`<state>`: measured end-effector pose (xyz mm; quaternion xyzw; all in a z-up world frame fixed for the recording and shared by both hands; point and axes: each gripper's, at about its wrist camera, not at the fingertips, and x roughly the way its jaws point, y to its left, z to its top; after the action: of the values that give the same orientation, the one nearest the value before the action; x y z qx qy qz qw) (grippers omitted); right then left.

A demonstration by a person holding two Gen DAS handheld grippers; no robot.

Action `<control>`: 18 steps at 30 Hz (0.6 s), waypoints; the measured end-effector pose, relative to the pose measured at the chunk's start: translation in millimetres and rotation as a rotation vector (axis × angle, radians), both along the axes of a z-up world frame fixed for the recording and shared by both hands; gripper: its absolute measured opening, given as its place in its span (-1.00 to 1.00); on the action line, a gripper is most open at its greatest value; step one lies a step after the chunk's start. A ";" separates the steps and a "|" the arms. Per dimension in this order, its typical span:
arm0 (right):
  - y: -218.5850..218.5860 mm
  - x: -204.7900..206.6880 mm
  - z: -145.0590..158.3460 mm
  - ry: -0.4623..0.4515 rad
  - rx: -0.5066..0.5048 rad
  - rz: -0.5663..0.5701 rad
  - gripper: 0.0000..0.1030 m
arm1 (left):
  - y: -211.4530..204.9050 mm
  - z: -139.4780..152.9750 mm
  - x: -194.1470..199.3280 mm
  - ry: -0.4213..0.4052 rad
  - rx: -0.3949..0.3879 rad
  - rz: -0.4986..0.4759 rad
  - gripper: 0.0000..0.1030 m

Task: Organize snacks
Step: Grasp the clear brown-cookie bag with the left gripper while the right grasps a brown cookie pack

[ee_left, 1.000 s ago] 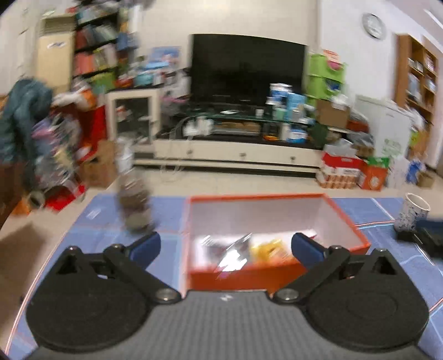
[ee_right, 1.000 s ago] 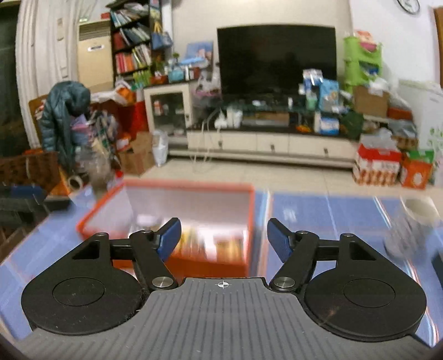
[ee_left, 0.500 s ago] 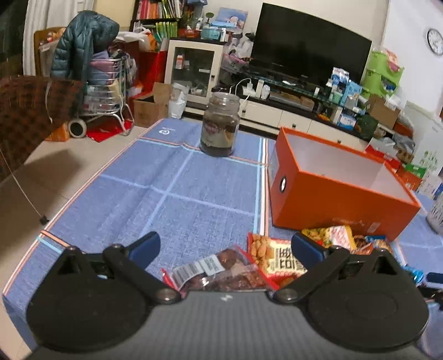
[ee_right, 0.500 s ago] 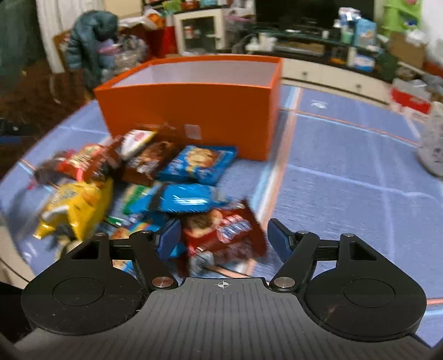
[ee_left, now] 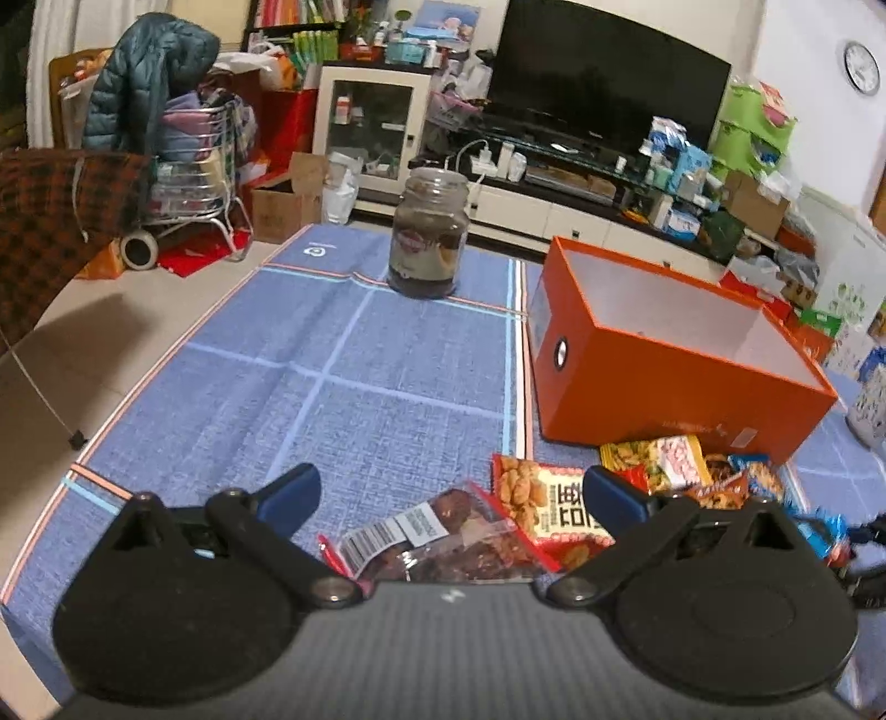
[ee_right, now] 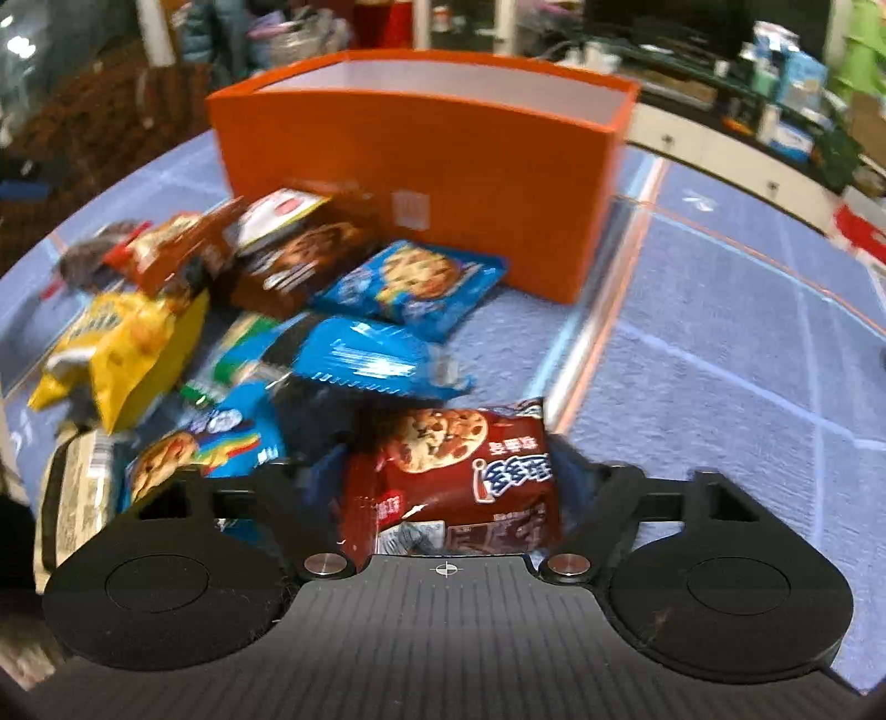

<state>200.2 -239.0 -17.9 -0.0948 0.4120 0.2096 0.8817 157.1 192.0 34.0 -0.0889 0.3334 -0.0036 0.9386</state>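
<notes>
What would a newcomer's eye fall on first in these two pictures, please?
The open-topped bright orange cardboard box on the blue checked tablecloth, with a heap of shiny snack packets against its near wall. Next, the dark red chocolate-chip cookie packet lying between the right gripper's open jaws. Behind, a dark glass jar stands alone.

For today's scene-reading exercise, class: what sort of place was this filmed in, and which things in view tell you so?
Most likely a lived-in home living room. A large television stands on a low media cabinet, bookshelves fill the back wall, and a puffer jacket is draped over a laden trolley.
</notes>
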 end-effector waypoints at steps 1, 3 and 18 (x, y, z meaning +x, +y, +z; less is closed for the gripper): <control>-2.9 0.8 0.3 0.007 0.002 -0.017 0.14 | -0.1 -1.1 0.0 0.006 0.011 0.000 0.94; -10.1 2.4 0.2 0.015 0.005 -0.059 0.09 | 1.7 -3.6 -0.6 0.023 0.014 0.005 0.95; -20.2 5.1 -1.0 0.028 -0.001 -0.124 0.21 | -35.6 -21.8 -19.0 -0.105 0.357 -0.627 0.95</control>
<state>205.3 -259.3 -18.9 -0.0665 0.4296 0.1559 0.8870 138.1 156.5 12.3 0.1834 0.2910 -0.2375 0.9084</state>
